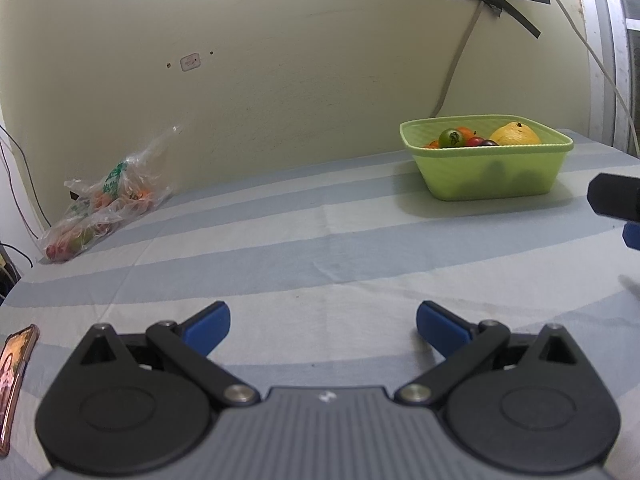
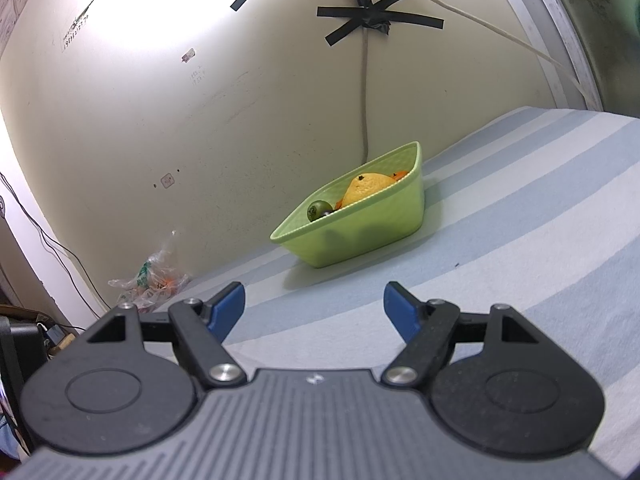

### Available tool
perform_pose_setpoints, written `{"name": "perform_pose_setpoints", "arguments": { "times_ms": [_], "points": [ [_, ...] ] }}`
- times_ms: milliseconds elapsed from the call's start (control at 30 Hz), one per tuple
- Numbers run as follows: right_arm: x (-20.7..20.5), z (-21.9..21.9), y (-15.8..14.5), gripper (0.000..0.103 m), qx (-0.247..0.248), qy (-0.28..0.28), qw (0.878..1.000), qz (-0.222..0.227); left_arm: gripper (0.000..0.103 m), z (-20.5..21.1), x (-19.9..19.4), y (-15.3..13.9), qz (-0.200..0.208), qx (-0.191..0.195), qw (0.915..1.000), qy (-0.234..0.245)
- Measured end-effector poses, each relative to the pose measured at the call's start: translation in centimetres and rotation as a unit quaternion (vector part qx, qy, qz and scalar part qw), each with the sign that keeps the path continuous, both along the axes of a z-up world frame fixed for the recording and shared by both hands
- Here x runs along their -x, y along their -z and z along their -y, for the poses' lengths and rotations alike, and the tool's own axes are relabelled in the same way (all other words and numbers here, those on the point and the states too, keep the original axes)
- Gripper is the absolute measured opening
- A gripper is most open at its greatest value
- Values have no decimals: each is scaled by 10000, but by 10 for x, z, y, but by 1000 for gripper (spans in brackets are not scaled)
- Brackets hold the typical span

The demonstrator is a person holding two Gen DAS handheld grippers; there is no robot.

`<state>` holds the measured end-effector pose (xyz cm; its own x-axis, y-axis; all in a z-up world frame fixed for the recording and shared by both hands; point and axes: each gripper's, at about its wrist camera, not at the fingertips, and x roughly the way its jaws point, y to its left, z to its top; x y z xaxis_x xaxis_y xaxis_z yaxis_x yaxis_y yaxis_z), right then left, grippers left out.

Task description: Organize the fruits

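Observation:
A light green basket (image 1: 492, 184) (image 2: 360, 232) stands on the striped cloth by the wall. Inside it lie a large yellow fruit (image 1: 515, 133) (image 2: 368, 188), a green round fruit (image 1: 451, 137) (image 2: 319, 210), and small orange and red ones. A clear plastic bag (image 1: 104, 208) (image 2: 154, 280) with more fruit lies at the far left against the wall. My left gripper (image 1: 323, 322) is open over bare cloth, well short of basket and bag. My right gripper (image 2: 314, 308) is open too, nothing between its blue fingers, the basket ahead of it. At the left wrist view's right edge shows part of the right gripper (image 1: 616, 200).
The blue and white striped cloth (image 1: 320, 240) covers the whole surface. A phone (image 1: 14, 376) lies at the near left edge. Cables (image 2: 364, 92) taped to the wall hang above the basket. A window frame (image 2: 560, 40) stands at the right.

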<state>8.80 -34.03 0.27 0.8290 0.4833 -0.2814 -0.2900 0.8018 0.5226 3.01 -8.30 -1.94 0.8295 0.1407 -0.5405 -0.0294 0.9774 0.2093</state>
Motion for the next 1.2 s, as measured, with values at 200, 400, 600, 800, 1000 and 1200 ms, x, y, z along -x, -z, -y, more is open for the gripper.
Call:
{"name": "perform_pose_setpoints", "arguments": {
  "times_ms": [200,400,600,800,1000,1200],
  "points": [
    [0,0,0,78,2,-4,10000,0,103,1,1,0,0,-30,10000,-20],
    [0,0,0,78,-5,3,10000,0,103,2,2,0,72,-82,9999,-64],
    [0,-1,1,78,-32,-2,10000,-2,103,2,3,0,158,-112,9998,-86],
    [0,-1,1,78,-32,0,10000,-1,103,1,5,-1,212,-118,9997,-102],
    [-1,0,1,78,-30,-1,10000,-8,103,0,8,-3,336,-143,9993,-63],
    [-1,0,1,78,-34,0,10000,-10,103,-2,10,-7,411,-256,9987,-124]
  ]
}}
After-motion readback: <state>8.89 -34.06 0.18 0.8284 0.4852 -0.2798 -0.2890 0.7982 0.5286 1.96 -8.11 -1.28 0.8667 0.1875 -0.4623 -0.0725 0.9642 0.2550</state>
